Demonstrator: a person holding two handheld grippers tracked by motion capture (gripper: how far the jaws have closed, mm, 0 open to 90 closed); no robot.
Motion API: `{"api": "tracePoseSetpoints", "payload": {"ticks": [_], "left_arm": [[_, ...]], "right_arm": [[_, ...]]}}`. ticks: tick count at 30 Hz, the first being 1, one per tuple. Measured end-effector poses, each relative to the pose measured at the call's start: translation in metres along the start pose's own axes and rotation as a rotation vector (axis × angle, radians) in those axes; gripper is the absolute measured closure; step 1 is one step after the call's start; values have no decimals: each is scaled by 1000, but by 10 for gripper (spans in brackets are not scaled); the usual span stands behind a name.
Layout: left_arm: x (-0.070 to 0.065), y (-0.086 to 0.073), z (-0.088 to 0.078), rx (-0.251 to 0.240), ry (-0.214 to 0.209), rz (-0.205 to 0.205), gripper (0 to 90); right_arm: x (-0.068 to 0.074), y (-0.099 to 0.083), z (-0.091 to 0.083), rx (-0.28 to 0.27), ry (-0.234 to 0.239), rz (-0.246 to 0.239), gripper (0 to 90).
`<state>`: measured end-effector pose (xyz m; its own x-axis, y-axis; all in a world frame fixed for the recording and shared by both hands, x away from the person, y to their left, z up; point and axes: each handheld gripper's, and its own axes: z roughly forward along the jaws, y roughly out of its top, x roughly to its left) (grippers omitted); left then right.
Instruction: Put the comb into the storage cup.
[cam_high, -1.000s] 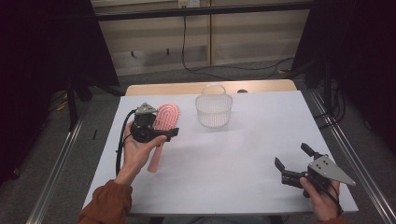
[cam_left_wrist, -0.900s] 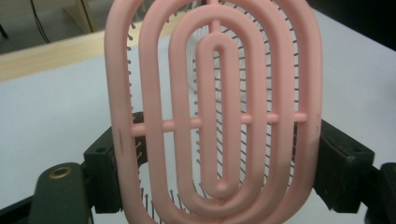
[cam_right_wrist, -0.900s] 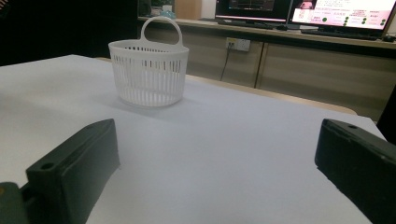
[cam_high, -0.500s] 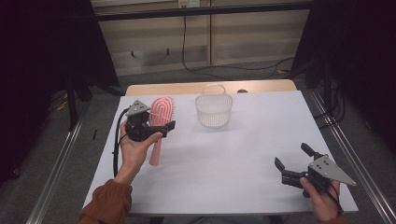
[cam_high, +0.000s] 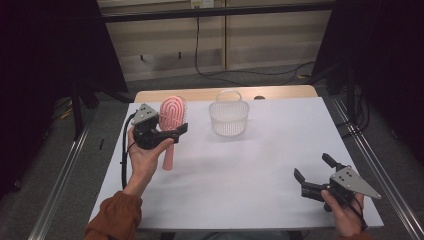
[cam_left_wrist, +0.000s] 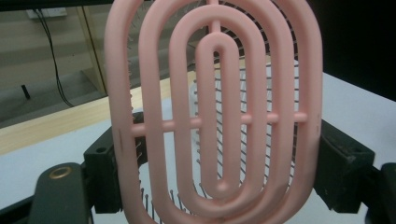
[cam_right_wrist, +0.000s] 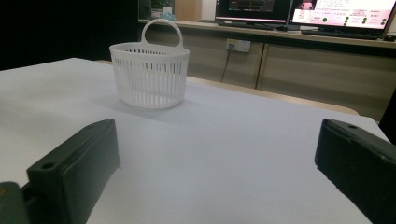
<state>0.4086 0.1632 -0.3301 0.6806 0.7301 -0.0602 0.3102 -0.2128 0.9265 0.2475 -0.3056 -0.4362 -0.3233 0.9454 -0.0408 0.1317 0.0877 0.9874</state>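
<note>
Here, left tool (cam_high: 172, 134) clamps a pink hairbrush (cam_high: 171, 114) — slotted, oval.

White basket (cam_right_wrist: 149, 77) upright on table (cam_right_wrist: 224, 154); jaws wide apart, screens prob. behind.

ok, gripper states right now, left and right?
Left gripper: shut on the pink oval plastic hairbrush, held upright.
Right gripper: open, empty.

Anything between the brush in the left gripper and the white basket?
Nothing visible. The left gripper holds the pink hairbrush upright beside the white basket, with bare white table between them. The right gripper sits far off, open.
</note>
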Motion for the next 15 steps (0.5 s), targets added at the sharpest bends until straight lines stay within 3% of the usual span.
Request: {"api": "tracePoseSetpoints", "payload": {"ticks": [8,13,15], "left_arm": [[-2,4,3,-24,-15,23,204],[-9,6,7,-106,-37,74,204],[-10,7,9,-124,-46,73,204]], "right_arm": [[0,0,0,0,0,-1,0],[0,0,0,3,-2,-3,0],[0,0,0,3,-3,-3,0]]}}
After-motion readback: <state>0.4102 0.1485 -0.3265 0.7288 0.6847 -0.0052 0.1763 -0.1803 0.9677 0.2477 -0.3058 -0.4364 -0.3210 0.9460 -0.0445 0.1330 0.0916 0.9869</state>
